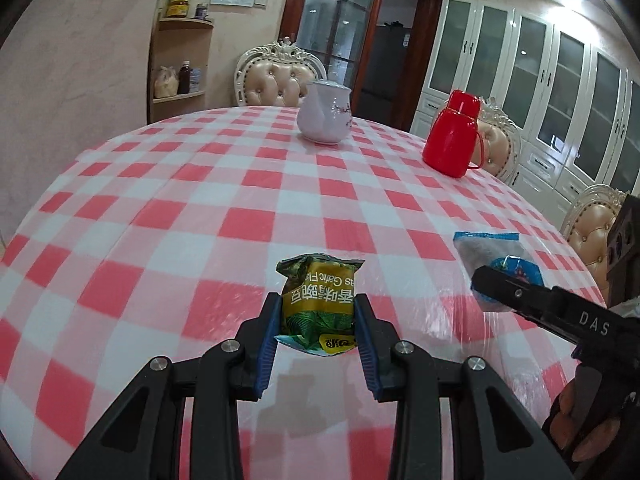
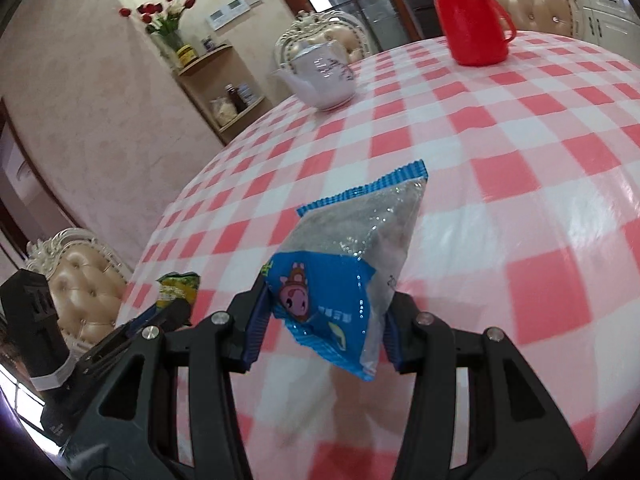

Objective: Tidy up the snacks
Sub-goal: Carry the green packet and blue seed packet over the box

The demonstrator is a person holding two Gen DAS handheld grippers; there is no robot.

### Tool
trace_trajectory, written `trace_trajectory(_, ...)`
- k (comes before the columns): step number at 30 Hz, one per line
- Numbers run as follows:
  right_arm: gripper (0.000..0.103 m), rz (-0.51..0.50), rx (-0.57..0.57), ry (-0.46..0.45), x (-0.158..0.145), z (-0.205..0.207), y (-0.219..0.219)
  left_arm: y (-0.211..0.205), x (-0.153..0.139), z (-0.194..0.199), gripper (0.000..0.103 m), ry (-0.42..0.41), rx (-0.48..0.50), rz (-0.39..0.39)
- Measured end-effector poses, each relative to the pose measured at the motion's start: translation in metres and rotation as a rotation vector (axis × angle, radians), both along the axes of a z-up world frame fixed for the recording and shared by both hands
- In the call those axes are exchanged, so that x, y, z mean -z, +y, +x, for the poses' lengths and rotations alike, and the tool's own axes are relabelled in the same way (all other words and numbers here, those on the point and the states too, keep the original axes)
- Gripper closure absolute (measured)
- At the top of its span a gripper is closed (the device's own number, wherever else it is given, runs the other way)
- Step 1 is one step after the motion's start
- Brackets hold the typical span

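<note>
My left gripper [image 1: 318, 320] is shut on a green snack packet [image 1: 320, 300] with yellow and white lettering and holds it just above the checked tablecloth [image 1: 200, 208]. My right gripper [image 2: 326, 312] is shut on a blue and clear snack packet [image 2: 348, 264] with a cartoon figure, lifted above the table. The right gripper with the blue packet [image 1: 496, 260] shows at the right of the left wrist view. The green packet [image 2: 178, 286] and the left gripper show at the lower left of the right wrist view.
A white teapot [image 1: 324, 114] stands at the far side of the table, a red thermos jug [image 1: 454, 136] to its right. Cream padded chairs [image 1: 276, 78] ring the table. A corner shelf [image 1: 180, 64] and white cabinets [image 1: 560, 92] line the walls.
</note>
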State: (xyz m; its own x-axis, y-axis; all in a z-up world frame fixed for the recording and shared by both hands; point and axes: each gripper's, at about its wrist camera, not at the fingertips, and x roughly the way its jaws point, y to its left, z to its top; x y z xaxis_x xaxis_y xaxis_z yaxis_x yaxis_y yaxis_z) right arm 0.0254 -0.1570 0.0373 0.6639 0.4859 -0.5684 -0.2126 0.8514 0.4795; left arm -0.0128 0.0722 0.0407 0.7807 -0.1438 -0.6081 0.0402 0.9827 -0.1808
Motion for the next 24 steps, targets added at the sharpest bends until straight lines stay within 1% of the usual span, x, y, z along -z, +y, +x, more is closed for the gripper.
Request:
trace_trajectory(9, 0.051, -0.006, -0.123, -0.005, 0.001, -0.029, 0.05, 0.035, 0.0, -0.048, 0.066, -0.017, -0.043, 0.0)
trace_trajectory(10, 0.051, -0.005, -0.138, -0.003, 0.001, -0.031, 0.056, 0.042, 0.001, -0.054, 0.066, -0.014, -0.051, -0.014)
trace_trajectory(15, 0.051, 0.002, -0.229, 0.005, 0.003, -0.046, 0.089, 0.076, -0.002, -0.081, 0.066, -0.021, -0.114, -0.047)
trace_trajectory(20, 0.051, 0.004, -0.305, 0.01, 0.005, -0.058, 0.119, 0.104, -0.003, -0.102, 0.066, -0.015, -0.174, -0.042)
trace_trajectory(24, 0.051, 0.009, -0.38, 0.024, 0.005, -0.071, 0.148, 0.132, -0.001, -0.125, 0.066, 0.009, -0.243, -0.022)
